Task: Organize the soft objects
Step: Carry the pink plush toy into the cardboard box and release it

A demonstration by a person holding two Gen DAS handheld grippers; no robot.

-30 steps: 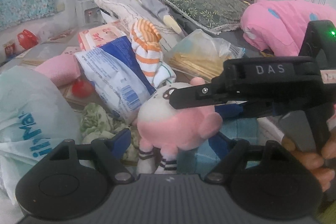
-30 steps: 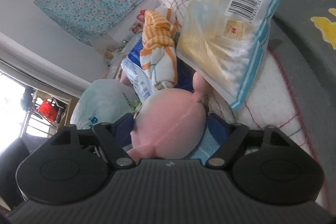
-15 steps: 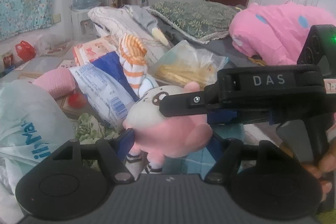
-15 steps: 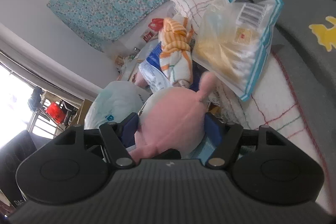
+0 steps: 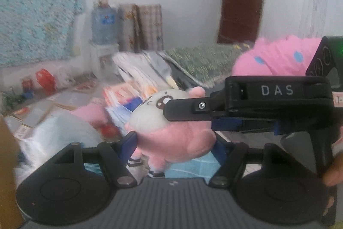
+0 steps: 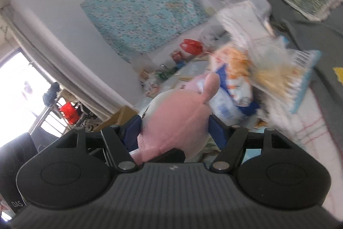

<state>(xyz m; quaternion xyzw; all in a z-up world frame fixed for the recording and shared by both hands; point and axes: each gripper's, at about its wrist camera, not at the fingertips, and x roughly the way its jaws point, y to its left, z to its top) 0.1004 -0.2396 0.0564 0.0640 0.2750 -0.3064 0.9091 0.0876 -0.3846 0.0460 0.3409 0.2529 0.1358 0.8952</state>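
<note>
A small pink plush toy (image 5: 150, 119) with a white face and striped legs hangs above the cluttered bed. My left gripper (image 5: 173, 143) is shut on its pink body from both sides. From the right, a black finger (image 5: 186, 109) of my right gripper crosses the toy's face. In the right wrist view the right gripper (image 6: 174, 128) is shut on the same plush toy (image 6: 178, 117), whose ear points forward. A hand (image 5: 334, 173) holds the right gripper's handle. Both views are blurred.
Below lies a pile: a white plastic bag (image 5: 57, 132), an orange striped cloth (image 6: 235, 65), a bag of cotton swabs (image 6: 278, 78). A big pink plush (image 5: 276, 59) and a floral pillow (image 5: 203, 61) lie at the back right. A water jug (image 5: 104, 24) stands by the wall.
Both grippers have risen together with the plush toy, lifting it clear of the pile. The views now show more of the wall and door.
</note>
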